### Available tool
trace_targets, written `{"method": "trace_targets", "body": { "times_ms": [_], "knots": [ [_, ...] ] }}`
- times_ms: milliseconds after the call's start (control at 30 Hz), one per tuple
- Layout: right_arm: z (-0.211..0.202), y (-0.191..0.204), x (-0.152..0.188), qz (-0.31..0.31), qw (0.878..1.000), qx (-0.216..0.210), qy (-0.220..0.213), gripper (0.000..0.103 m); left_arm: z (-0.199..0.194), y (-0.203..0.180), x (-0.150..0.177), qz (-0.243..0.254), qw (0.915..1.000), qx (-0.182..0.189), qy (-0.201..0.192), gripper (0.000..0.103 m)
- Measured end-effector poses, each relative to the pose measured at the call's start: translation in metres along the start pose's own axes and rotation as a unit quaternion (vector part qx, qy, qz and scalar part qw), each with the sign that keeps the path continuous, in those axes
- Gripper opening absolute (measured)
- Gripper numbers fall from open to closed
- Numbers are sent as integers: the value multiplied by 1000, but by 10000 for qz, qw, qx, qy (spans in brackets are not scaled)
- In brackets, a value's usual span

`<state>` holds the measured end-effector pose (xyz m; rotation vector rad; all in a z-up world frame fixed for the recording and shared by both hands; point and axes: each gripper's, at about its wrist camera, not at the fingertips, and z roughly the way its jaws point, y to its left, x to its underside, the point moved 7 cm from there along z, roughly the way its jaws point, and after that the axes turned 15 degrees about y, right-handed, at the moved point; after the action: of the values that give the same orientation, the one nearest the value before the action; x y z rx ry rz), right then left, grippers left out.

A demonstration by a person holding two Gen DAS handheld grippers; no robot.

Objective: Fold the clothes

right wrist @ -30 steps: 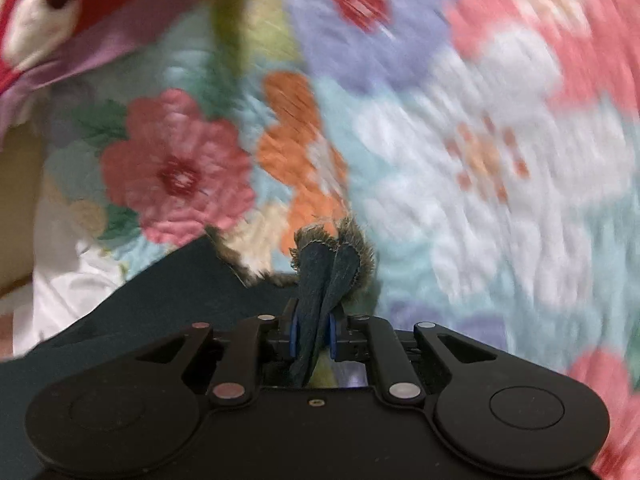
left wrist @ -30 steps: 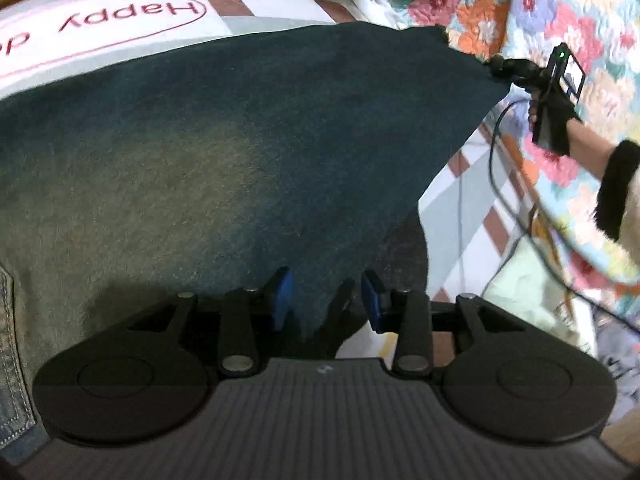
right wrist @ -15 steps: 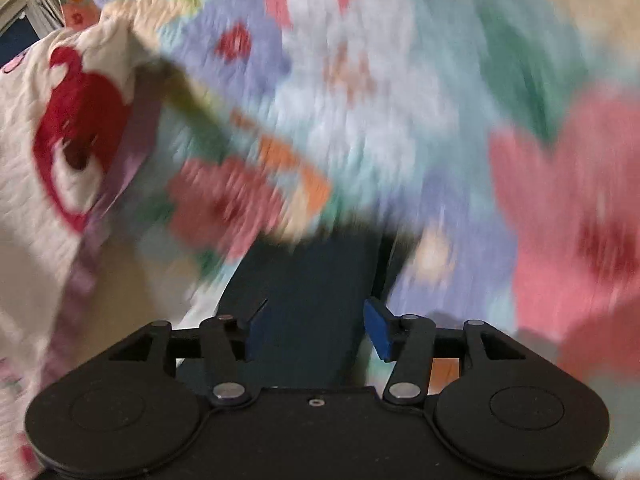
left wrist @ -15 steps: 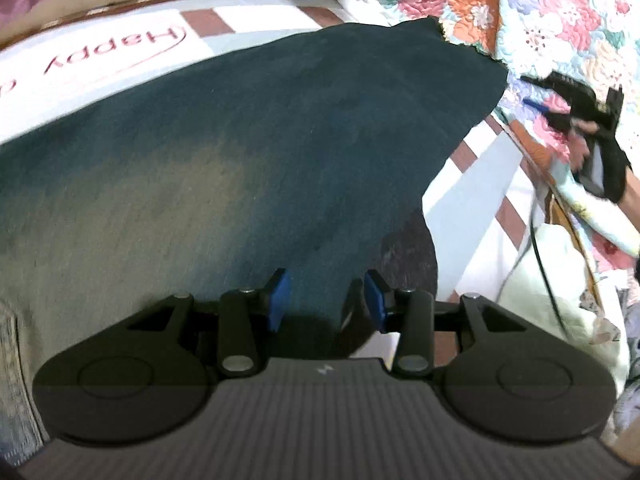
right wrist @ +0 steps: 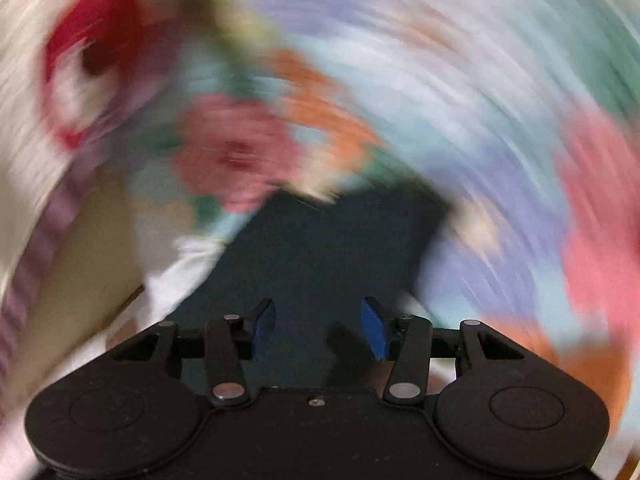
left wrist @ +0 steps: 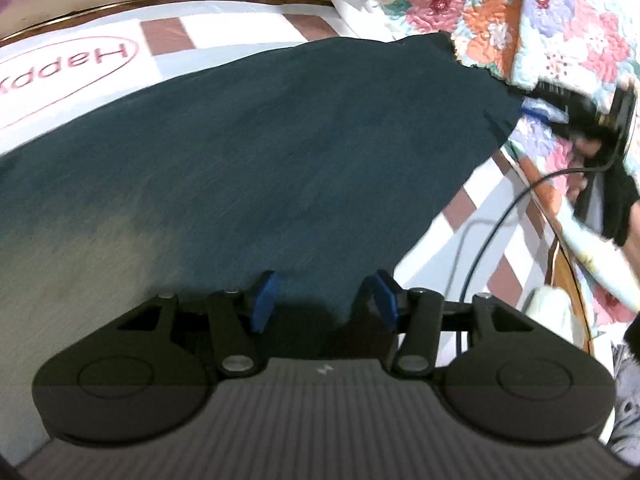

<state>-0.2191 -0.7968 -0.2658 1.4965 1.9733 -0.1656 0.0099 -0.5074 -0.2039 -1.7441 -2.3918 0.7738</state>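
Dark teal garment [left wrist: 260,152] spread flat, faded patch, both tools agape

My left gripper [left wrist: 324,300] sits over the near edge of the garment [left wrist: 260,152], jaws apart, cloth between & under them. Garment lies spread on the sheet [left wrist: 224,28], running from near-left to far-right. Printed oval w/ lettering [left wrist: 60,68] on sheet is beyond garment, far left. Quilt [left wrist: 560,24] lies far right, touching garment's far corner. My right gripper [left wrist: 540,110] is at that corner, just beside the cloth edge, hand [left wrist: 600,152] behind it, cable [left wrist: 500,216] trailing near-right over sheet. In right wrist view, right gripper [right wrist: 318,328] has jaws apart, garment end [right wrist: 320,248] below & ahead, quilt [right wrist: 440,100] beyond; view blurred.
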Motion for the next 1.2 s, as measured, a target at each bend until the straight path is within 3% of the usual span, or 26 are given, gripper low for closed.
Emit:
{"method": "trace_targets", "body": {
  "times_ms": [167,300,400,567,600,667,700,733,800,967,1067,1133,1167,1200],
  "knots": [
    [54,50,-59,-535,9948,-150,852,57,-5,6,-39,136,9978,-590,-265,50],
    [105,62,-86,-147,9889,-42,1481,60,-14,17,-64,108,9935,-1038,-462,51],
    [131,65,-82,288,9844,15,1735,60,-17,26,-78,101,9901,-1304,-500,51],
    [155,92,-55,-277,9798,335,1951,61,-9,35,-91,189,9888,-1415,-442,51],
    [158,98,-50,-539,9784,469,1939,63,-7,37,-93,196,9885,-1432,-438,51],
    [159,108,-42,-1054,9751,740,1803,52,-3,41,-98,154,9883,-1446,-470,51],
    [156,108,-40,-1132,9760,792,1683,30,-2,42,-100,136,9882,-1445,-490,51],
    [154,108,-37,-1210,9767,844,1562,13,-1,43,-101,126,9883,-1425,-521,51],
    [142,108,-41,-1176,9838,727,1137,2,1,40,-102,176,9891,-1350,-558,50],
    [110,115,-60,-1041,9941,314,46,1,4,24,-108,400,9911,-1113,-616,50],
    [123,119,-66,-1107,9928,378,245,1,6,15,-111,534,9917,-970,-651,51],
    [117,108,-66,-903,9952,340,155,2,7,8,-114,624,9919,-875,-674,51],
    [112,102,-66,-773,9965,303,55,4,7,5,-114,665,9920,-834,-677,50],
    [106,96,-67,-643,9976,267,-45,15,8,1,-112,703,9921,-803,-665,50]
  ]
}}
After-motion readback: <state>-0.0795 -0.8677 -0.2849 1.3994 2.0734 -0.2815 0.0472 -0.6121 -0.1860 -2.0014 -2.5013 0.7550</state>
